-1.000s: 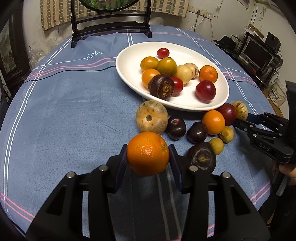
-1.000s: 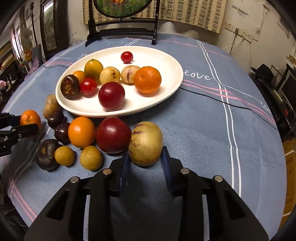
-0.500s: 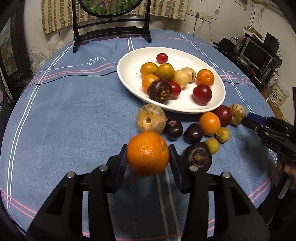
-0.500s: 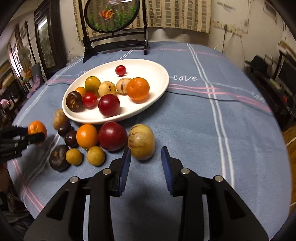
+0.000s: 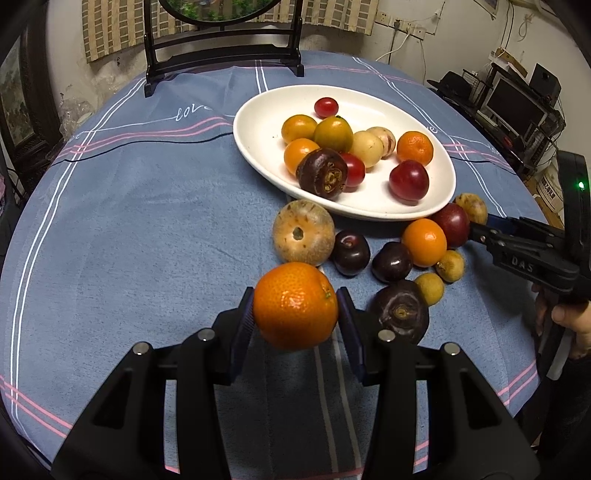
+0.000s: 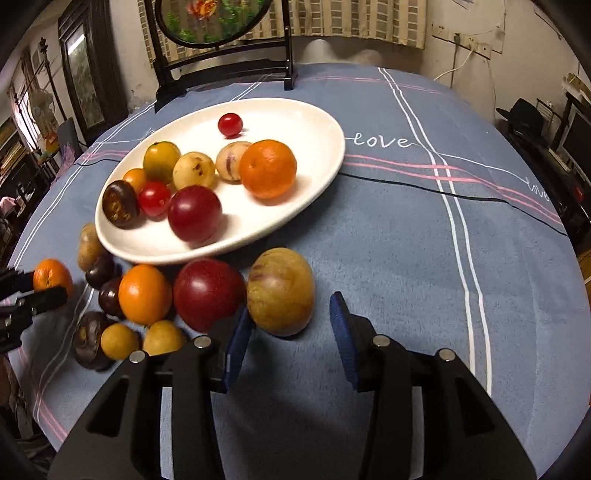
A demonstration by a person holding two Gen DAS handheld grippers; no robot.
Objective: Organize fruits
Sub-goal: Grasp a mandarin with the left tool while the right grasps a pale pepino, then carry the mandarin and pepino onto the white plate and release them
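The left gripper (image 5: 295, 319) is clamping an orange (image 5: 294, 305), seemingly lifted above the cloth (image 5: 147, 221). The right gripper (image 6: 291, 332) is gaping wide around a melon (image 6: 280, 291) lying beside the plate (image 6: 317, 147).

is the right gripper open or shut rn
Open: the right gripper has a wide gap between its blue pads; the striped yellow fruit sits unclamped ahead.

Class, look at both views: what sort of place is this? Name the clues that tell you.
Probably a lived-in home room: a cloth-covered round table, a framed decorative screen and curtains behind, plus a cluttered monitor corner.
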